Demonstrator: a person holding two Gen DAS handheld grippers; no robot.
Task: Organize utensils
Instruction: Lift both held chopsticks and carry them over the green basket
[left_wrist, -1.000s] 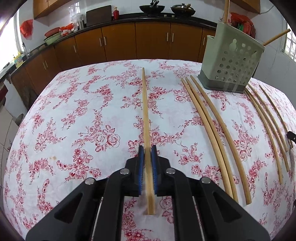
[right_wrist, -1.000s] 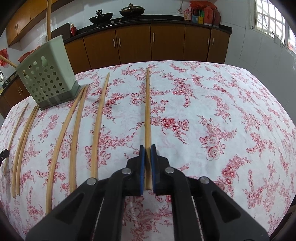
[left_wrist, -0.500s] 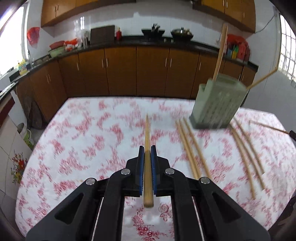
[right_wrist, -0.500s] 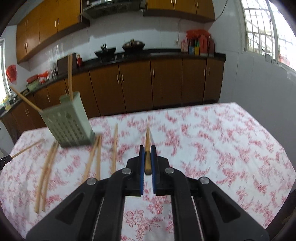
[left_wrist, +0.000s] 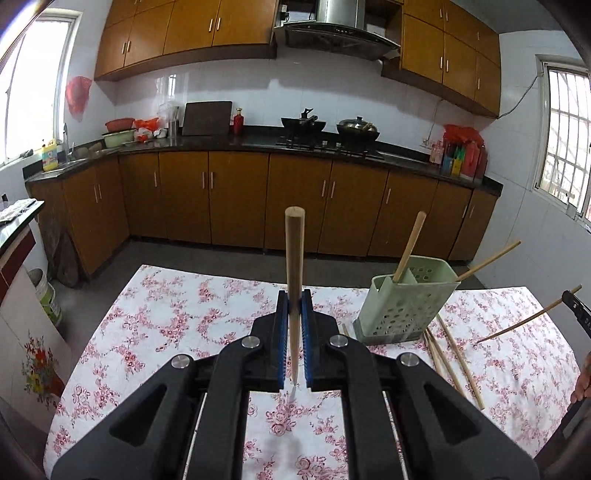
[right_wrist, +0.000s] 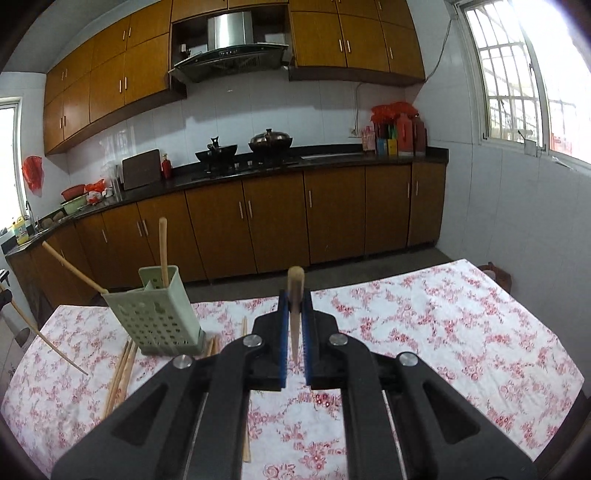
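On the bench a green holder stands (light, tippable). Each gripper, left and right, has its fingers clamped on a chopstick: stiff, light, slippery; best pinched mid-shaft.

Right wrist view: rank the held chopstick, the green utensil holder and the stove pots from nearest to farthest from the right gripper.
1. Held chopstick, clamped in the right gripper.
2. Green utensil holder, on the table, ahead and left.
3. Stove pots, on the far counter against the wall.
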